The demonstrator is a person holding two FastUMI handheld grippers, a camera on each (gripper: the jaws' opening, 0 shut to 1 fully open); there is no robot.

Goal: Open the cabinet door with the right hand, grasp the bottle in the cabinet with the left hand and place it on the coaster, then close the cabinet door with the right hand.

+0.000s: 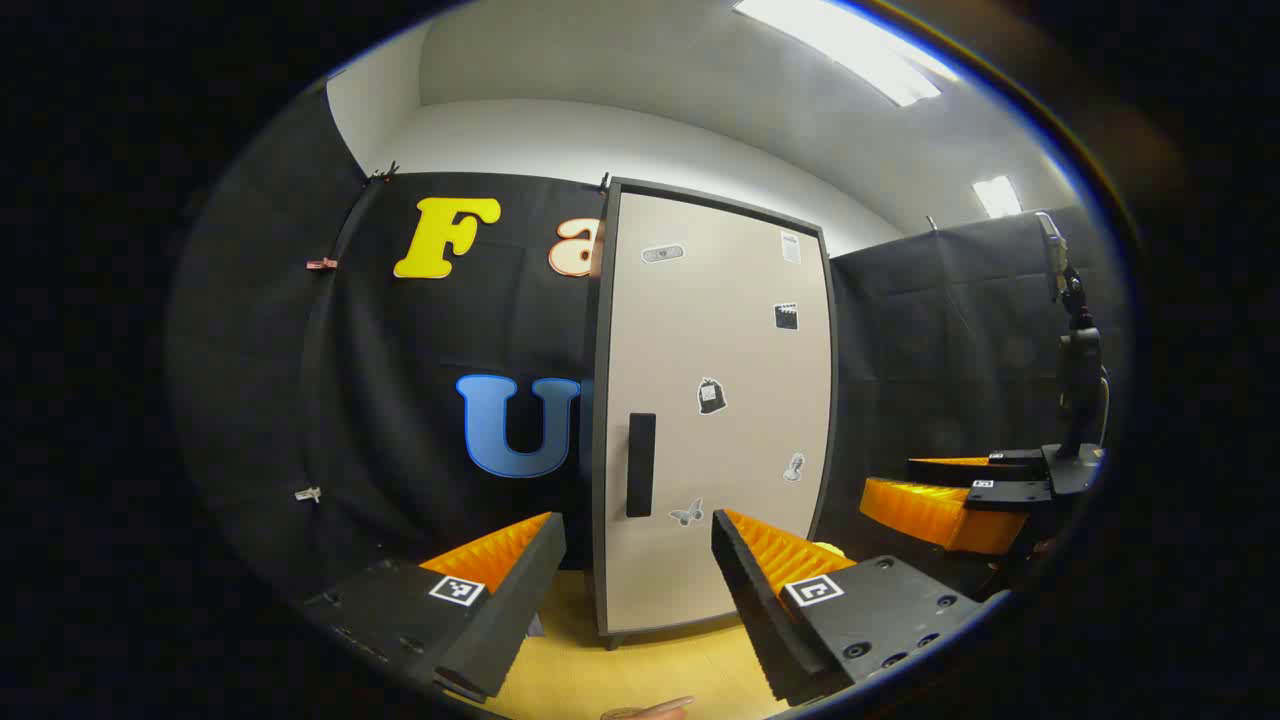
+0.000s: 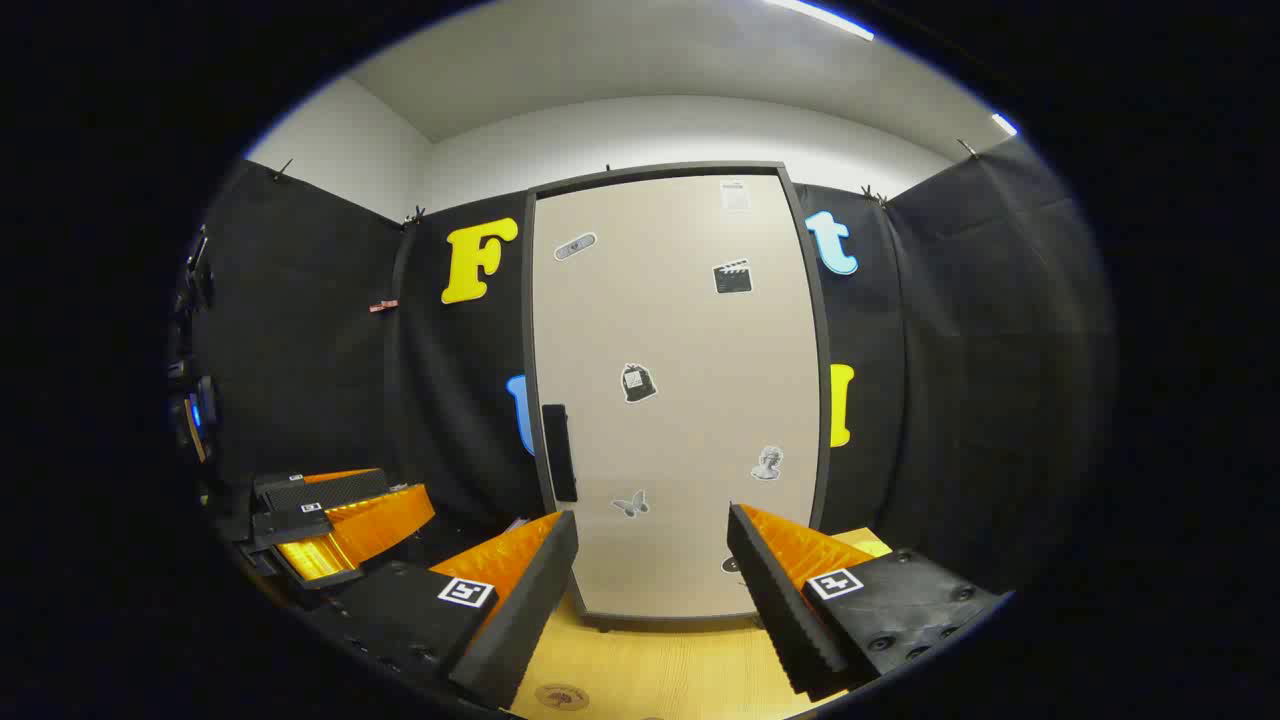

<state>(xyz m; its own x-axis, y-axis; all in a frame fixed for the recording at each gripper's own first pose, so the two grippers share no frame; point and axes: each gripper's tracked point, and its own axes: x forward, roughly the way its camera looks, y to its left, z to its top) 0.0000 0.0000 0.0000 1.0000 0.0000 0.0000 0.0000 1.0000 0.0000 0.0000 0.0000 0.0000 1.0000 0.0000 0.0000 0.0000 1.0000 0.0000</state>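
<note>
Cabinet door [image 2: 680, 400] shut, standing on the worktop [image 2: 660, 670]; bottle hidden behind it. First step in hand: opening the door. Right hand-held gripper [image 2: 650, 590] wide open, well short of the dark handle [image 2: 559, 452] at the door's left edge. Left hand-held gripper [image 1: 635, 590] wide open too, waiting. Coaster [image 2: 562, 696] low on the worktop. Next, probably: reach to the handle, close on it, pull outward.

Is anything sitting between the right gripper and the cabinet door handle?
No. In the right gripper view, the open right gripper faces the closed cabinet door; bare wooden table lies before the handle.
</note>
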